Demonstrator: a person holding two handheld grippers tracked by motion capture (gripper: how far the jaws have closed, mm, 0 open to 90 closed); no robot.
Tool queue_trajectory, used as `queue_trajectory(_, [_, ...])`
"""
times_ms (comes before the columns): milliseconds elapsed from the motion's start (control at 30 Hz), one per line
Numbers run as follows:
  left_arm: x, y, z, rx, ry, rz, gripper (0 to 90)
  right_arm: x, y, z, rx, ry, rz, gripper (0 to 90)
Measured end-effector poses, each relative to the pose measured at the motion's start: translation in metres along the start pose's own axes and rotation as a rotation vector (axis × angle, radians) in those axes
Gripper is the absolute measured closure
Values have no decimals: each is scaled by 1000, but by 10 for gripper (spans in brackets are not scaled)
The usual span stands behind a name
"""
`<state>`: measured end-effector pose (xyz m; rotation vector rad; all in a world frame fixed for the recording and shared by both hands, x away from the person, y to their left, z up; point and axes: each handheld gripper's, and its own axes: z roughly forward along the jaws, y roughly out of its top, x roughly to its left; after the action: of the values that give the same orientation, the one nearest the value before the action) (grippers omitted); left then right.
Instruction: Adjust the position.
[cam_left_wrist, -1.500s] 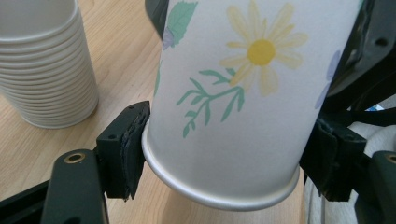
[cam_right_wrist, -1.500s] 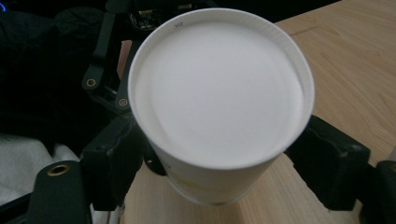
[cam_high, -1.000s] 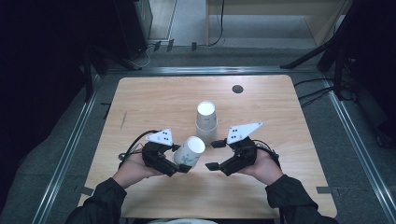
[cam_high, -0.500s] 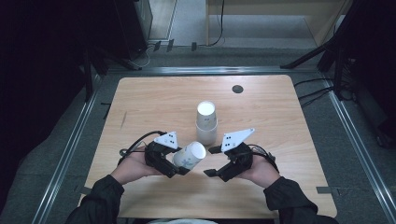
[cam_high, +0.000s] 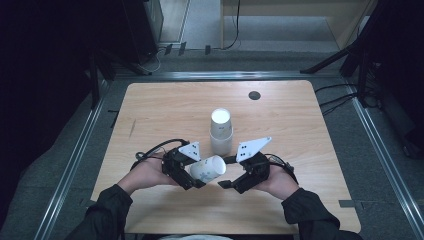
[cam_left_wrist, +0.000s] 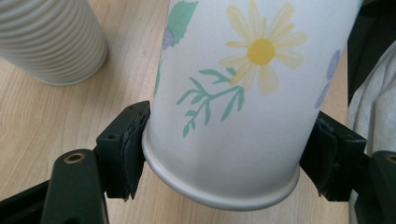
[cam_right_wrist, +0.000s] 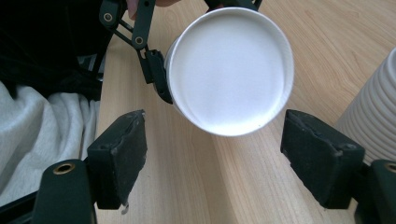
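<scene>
My left tool (cam_high: 192, 172) has a tight hold on the flower cup (cam_high: 208, 167). Both of its pads (cam_left_wrist: 125, 154) press on the cup's sides, down near the rolled rim. A second ago both tools were a bit farther up the counter (cam_high: 300, 130), close to the ribbed cups (cam_high: 220, 131). Now they have come back toward me, and the flower cup lies flatter than it did. My right tool (cam_high: 231, 172) has swung in to face it. I think this means the cup is being lined up so the right tool can take it, or so it can go onto the stack.

The flower cup is in the air, low over the near part of the counter, just in front of the ribbed cups and not touching them. It lies almost on its side. Its long line runs across the counter from left to right. The rolled rim end is at my left tool. The flat white bottom (cam_right_wrist: 229, 70) points to the right, straight at my right tool.

My right tool is open wide and holds nothing. Its two pads (cam_right_wrist: 119, 154) stand apart on each side of the white bottom, and they do not touch it yet.
</scene>
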<state>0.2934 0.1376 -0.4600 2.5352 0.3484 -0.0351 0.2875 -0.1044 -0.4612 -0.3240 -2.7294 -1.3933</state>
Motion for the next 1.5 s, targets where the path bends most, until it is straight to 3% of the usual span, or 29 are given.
queue_trajectory(133, [-1, 11, 2, 67, -7, 41, 246, -2, 0, 2, 5, 1, -3, 228])
queue_trajectory(233, [0, 16, 5, 108, -10, 47, 246, -2, 0, 2, 14, 0, -2, 228])
queue_trajectory(400, [-2, 22, 9, 177, 12, 80, 246, -1, -1, 3, 20, -4, -11, 228])
queue_trajectory(833, [-5, 27, 17, 230, -14, 107, 246, -2, -2, 2, 26, 1, -8, 230])
queue_trajectory(1133, [-14, 31, 18, 223, -22, 120, 245, 1, -2, 10, 58, 12, -36, 246])
queue_trajectory(1233, [-14, 31, 20, 226, -20, 111, 245, 4, -1, 12, 69, 26, -51, 338])
queue_trajectory(1400, [-13, 26, 20, 184, -22, 91, 220, 3, -1, 11, 82, 25, -47, 343])
queue_trajectory(1467, [-13, 26, 19, 173, -14, 90, 140, 2, -1, 10, 90, 19, -49, 343])
queue_trajectory(1500, [-12, 24, 17, 137, -5, 87, 118, 1, -1, 9, 87, 10, -50, 342])
